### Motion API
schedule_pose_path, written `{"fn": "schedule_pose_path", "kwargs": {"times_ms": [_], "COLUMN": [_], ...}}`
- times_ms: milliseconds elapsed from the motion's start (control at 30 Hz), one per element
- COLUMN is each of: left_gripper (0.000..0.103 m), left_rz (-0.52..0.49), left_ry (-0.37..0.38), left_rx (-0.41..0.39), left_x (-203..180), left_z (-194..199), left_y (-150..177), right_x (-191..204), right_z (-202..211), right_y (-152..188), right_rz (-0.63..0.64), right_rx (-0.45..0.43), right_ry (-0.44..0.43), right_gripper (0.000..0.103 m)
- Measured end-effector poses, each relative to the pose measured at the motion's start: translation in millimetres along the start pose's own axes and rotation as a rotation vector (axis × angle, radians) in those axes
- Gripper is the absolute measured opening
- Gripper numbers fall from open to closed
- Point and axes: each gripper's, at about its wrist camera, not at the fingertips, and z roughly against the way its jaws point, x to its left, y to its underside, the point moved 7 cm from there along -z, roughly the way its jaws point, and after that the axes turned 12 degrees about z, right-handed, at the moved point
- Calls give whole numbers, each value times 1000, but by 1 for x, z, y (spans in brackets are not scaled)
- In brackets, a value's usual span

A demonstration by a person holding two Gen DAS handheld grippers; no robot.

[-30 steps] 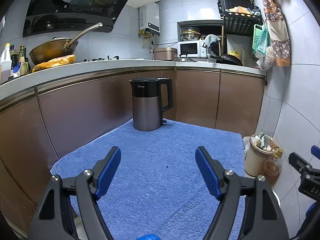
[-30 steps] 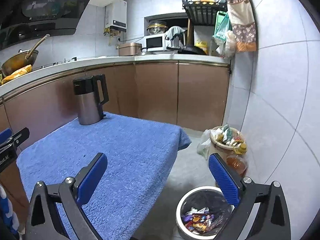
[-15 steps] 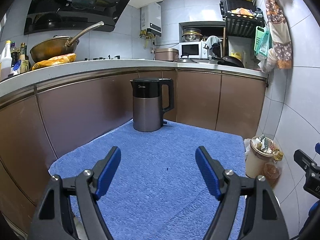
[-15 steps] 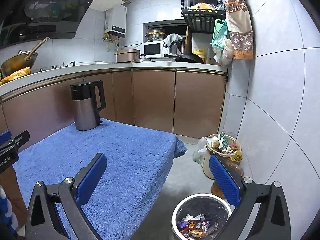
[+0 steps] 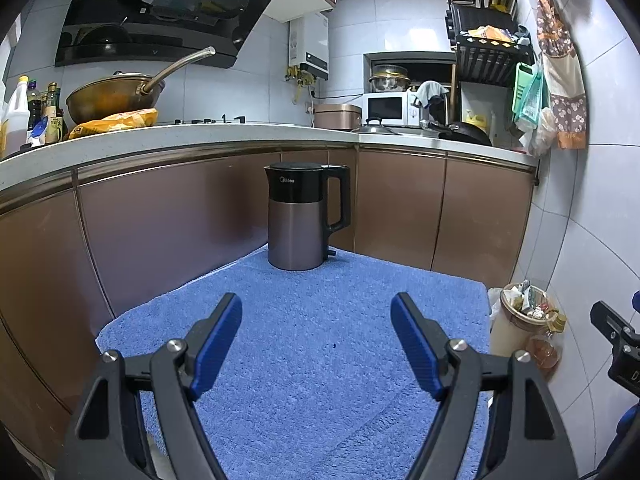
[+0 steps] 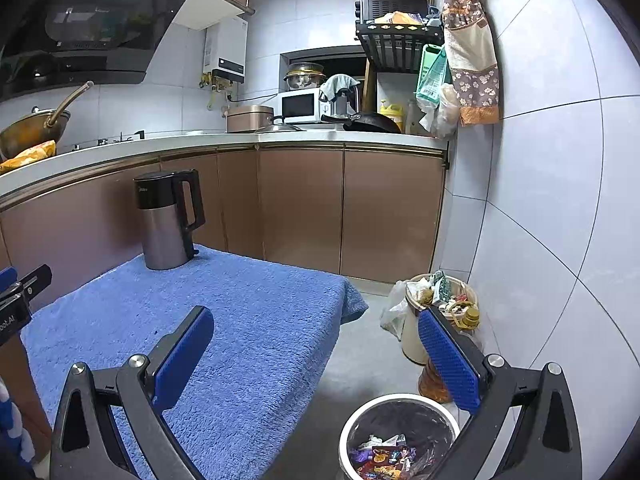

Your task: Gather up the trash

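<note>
1. My left claw (image 5: 316, 320) has its blue pads spread wide apart with nothing between them, hanging over the near half of the surface (image 5: 304, 360), which is covered by a blue towel.
2. My right claw (image 6: 316, 332) is likewise spread wide and holds nothing. Its left finger is over the right edge of the surface, its right finger over the floor (image 6: 360, 360).
3. At the far left corner of the surface stands an electric kettle (image 5: 304, 216), upright, handle turned to the right; I see no other object on the towel.
4. On the floor, off the near right corner of the surface, the right wrist view shows a trash bin (image 6: 400, 436) lined with a dark bag. The trash (image 6: 380, 456) I can see lies inside it: colourful wrappers and some white scraps.
5. Farther along the floor, against the tiled wall, is a pale bucket (image 6: 416, 320) heaped with refuse, with an amber bottle (image 6: 432, 380) just beside it.
6. Behind everything runs the kitchen counter (image 5: 200, 140) with a wok (image 5: 116, 96) and a microwave (image 5: 388, 109) on it.
</note>
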Motion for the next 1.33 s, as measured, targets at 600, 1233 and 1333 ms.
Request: {"fn": "schedule_pose_path", "kwargs": {"times_ms": [600, 1233, 1333], "left_gripper": [76, 76, 76], "left_rz": [1, -13, -15], "left_ry": [2, 30, 34], "left_rx": [-10, 15, 21], "left_x": [1, -6, -7], "left_z": [6, 6, 5], "left_y": [-4, 0, 1], "right_x": [-1, -1, 0], "right_z": [1, 0, -1], "right_y": [0, 7, 9], "right_rz": [-1, -11, -17], "right_rx": [-3, 10, 12], "right_ry": [-1, 2, 0], "right_gripper": [103, 103, 103]}}
